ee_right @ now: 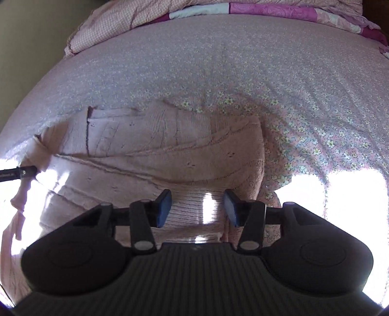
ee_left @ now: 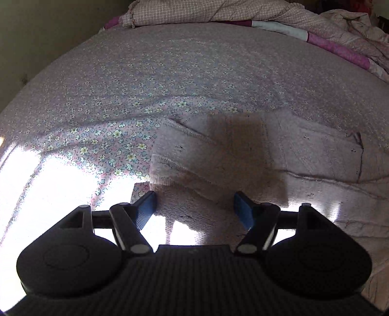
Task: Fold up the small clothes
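A pale pink knitted garment [ee_left: 255,155] lies flat on the floral bed sheet [ee_left: 170,73], partly folded over itself. My left gripper [ee_left: 195,206] is open, its blue pads [ee_left: 145,209] straddling the garment's near left edge just above the cloth. The same garment [ee_right: 158,150] fills the right wrist view. My right gripper [ee_right: 197,206] is open over the garment's near right part, close to its right edge. A thin black rod tip [ee_right: 22,171] touches the garment at the far left of the right wrist view.
A checked pink quilt [ee_left: 218,12] with purple and white patches is bunched along the far edge of the bed. A dark wall [ee_left: 36,36] lies to the left. Bright sunlight patches [ee_left: 60,189] wash out the near sheet.
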### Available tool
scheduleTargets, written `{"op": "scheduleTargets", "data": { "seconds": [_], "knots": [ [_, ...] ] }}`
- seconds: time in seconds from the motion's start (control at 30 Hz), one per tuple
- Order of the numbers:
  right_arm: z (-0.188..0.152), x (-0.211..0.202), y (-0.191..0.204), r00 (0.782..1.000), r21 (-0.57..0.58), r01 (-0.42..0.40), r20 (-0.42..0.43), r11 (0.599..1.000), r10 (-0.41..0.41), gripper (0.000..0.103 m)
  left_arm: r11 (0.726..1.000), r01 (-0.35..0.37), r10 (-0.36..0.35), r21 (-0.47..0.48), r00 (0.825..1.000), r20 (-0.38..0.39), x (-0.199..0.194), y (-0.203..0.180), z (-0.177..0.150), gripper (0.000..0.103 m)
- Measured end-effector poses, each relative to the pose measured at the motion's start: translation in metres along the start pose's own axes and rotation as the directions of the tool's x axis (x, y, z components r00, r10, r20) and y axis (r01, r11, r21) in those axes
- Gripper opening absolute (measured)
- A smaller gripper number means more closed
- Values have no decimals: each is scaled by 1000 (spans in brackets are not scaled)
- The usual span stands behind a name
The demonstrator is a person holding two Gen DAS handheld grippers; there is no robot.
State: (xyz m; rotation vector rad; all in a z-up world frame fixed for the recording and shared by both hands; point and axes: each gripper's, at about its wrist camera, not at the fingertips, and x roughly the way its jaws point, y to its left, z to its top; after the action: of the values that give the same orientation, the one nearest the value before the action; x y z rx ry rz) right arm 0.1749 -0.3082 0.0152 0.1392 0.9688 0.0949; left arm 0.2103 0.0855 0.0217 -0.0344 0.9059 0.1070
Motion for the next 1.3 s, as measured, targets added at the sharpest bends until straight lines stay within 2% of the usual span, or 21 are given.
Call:
{"op": "scheduleTargets", "data": {
  "seconds": [0.07, 0.13, 0.2, 0.27, 0.3, 0.43, 0.5, 0.63, 0.7, 0.77, 0.83, 0.93, 1.13, 1.3],
  "knots": [
    [-6, 6, 2, 1000, -16, 11, -5, 1000, -11, 44, 1000, 6, -6, 0, 1000, 22, 2, 2, -1, 77],
    [-7, 3, 3, 1000, -30, 3, -1, 1000, -3, 7, 1000, -1, 1, 6, 999, 53, 2, 1, -2, 77],
    [-7, -9, 4, 999, -31, -13, 34, 999, 14, 6, 1000, -17, 16, 19, 996, 89, 5, 0, -3, 77],
    [-6, -25, 10, 990, -89, 43, 134, 995, -31, 6, 999, -28, 26, 18, 993, 112, 10, -3, -2, 77],
    [-4, -28, 7, 987, -81, 67, 154, 994, -54, 6, 999, -37, 36, 9, 992, 119, 13, -4, -1, 78],
    [2, -9, -11, 994, 5, 50, 96, 999, -50, 6, 999, -48, 49, -15, 991, 128, 24, -2, 0, 85],
    [-4, 4, -13, 996, 21, 49, 69, 999, -51, 7, 999, -48, 47, 3, 990, 136, 26, -1, 0, 86],
    [-9, 9, -14, 995, 46, 46, 90, 998, -50, 7, 997, -56, 47, 56, 989, 141, 17, -1, 0, 86],
    [-9, 6, -15, 995, 54, 42, 91, 998, -47, 8, 996, -61, 52, 68, 989, 137, 5, 2, -1, 86],
    [-11, -2, -15, 995, 74, 33, 91, 997, -39, 15, 993, -64, 49, 98, 988, 143, -11, 4, -4, 86],
    [-15, -14, -12, 994, 77, 31, 105, 997, -39, 31, 989, -67, 46, 135, 988, 151, -29, 7, -10, 86],
    [-28, -39, -1, 989, 20, 26, 147, 999, -29, 42, 984, -51, 29, 168, 991, 132, -59, 14, -19, 86],
    [-59, -80, 24, 994, -69, -14, 103, 998, 21, 43, 955, -32, 7, 296, 997, 83, -114, 14, -51, 86],
    [-96, -104, 50, 996, -138, -57, 66, 989, 67, 43, 943, 22, -30, 333, 999, 18, -148, 16, -90, 86]
  ]
}}
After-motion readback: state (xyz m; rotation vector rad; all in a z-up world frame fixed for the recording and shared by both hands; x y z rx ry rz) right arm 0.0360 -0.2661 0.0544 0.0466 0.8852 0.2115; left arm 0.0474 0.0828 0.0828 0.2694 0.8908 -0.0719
